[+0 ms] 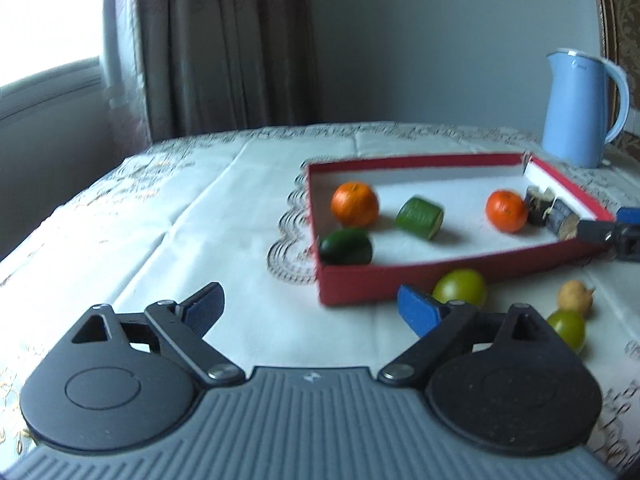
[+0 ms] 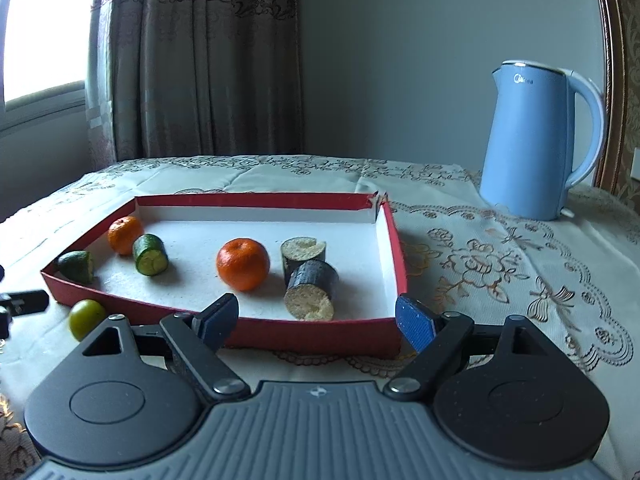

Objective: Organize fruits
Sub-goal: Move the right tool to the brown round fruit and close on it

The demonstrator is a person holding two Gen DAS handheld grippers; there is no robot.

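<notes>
A red tray (image 1: 360, 292) with a white floor holds two oranges (image 1: 355, 204) (image 1: 506, 210), two green cucumber pieces (image 1: 420, 218) (image 1: 346, 246) and two dark eggplant pieces (image 2: 312, 290) (image 2: 302, 252). On the cloth in front of the tray lie a green round fruit (image 1: 460, 288), a second green one (image 1: 568, 326) and a small yellow-brown fruit (image 1: 574, 296). My left gripper (image 1: 310, 300) is open and empty, just short of the tray's near left corner. My right gripper (image 2: 318, 312) is open and empty at the tray's front wall, facing the eggplant pieces.
A light blue kettle (image 2: 536, 140) stands at the back right of the table. An embroidered cream cloth (image 1: 180, 220) covers the table, with bare cloth left of the tray. Curtains and a window lie behind the far edge.
</notes>
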